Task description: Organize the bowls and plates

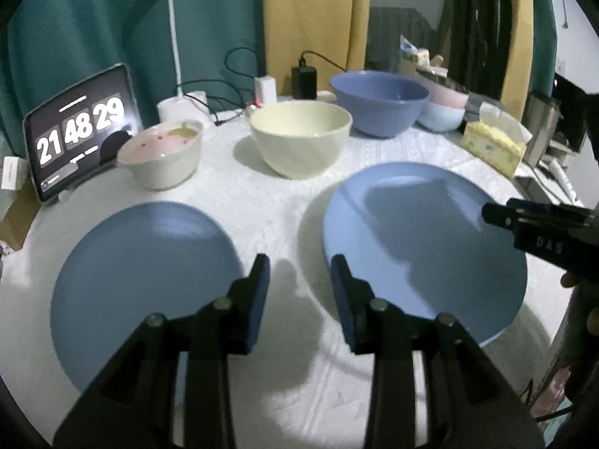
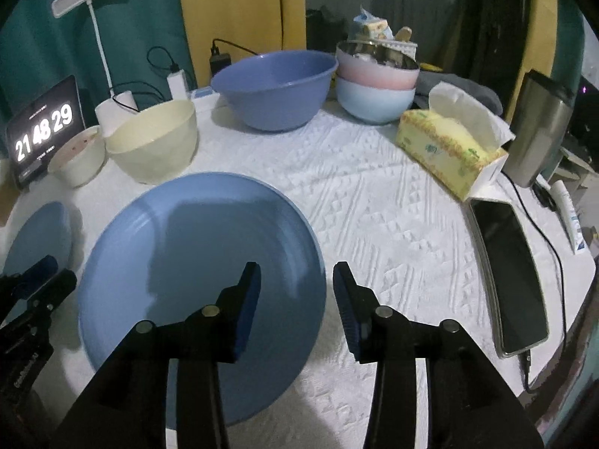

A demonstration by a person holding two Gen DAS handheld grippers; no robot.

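Left wrist view: left gripper spread, nothing between its fingers, hanging over the bare cloth of the table between two blue plates. Left plate flat near the front left edge; right plate flat just beside it, toward the front right. Behind them, a small white bowl, a cream bowl and a large blue bowl in a row toward the back edge. Clock tablet at the back left corner.

Right wrist view: right gripper spread and empty, left finger over the right plate's rim, right finger over cloth. Stacked pink and pale-blue bowls at the back edge, tissue box and phone along the right edge.
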